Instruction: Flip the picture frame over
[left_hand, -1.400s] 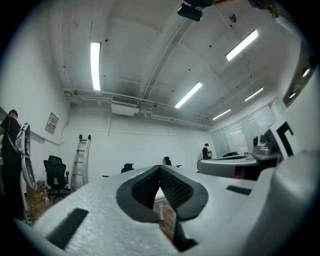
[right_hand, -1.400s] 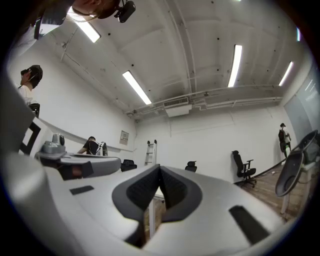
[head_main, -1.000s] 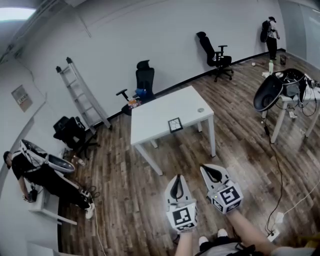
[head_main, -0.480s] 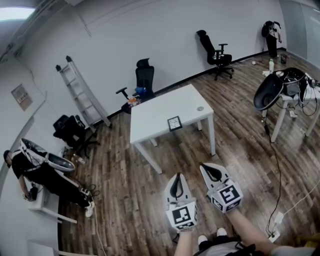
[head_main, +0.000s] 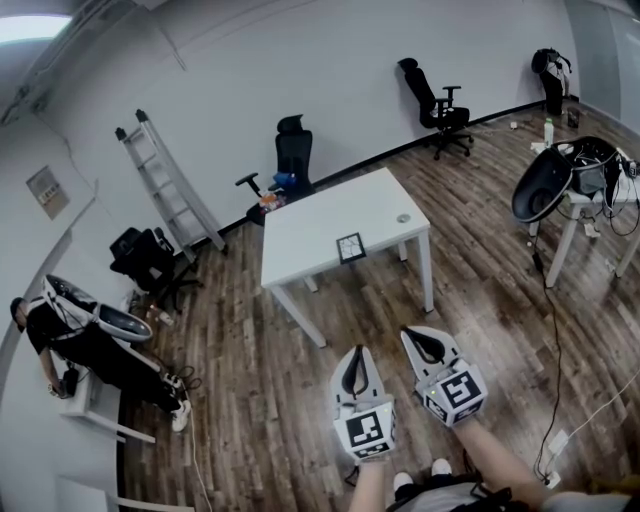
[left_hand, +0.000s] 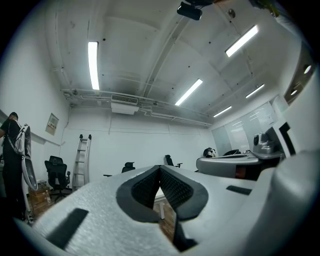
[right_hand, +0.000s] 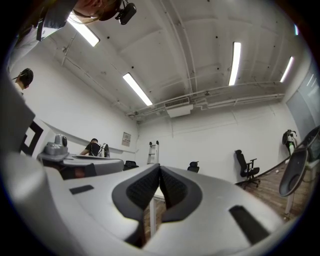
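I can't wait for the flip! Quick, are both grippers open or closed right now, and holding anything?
Left gripper: closed, holding nothing.
Right gripper: closed, holding nothing.

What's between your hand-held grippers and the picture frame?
In the head view, just bare wooden floor, then the white table's near edge, where the picture frame lies.

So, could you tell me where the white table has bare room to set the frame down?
Most of the white table is bare: everything left of the picture frame, and the far strip toward the black chair. Taken: the frame's spot at the near edge and the small round disc near the right corner.
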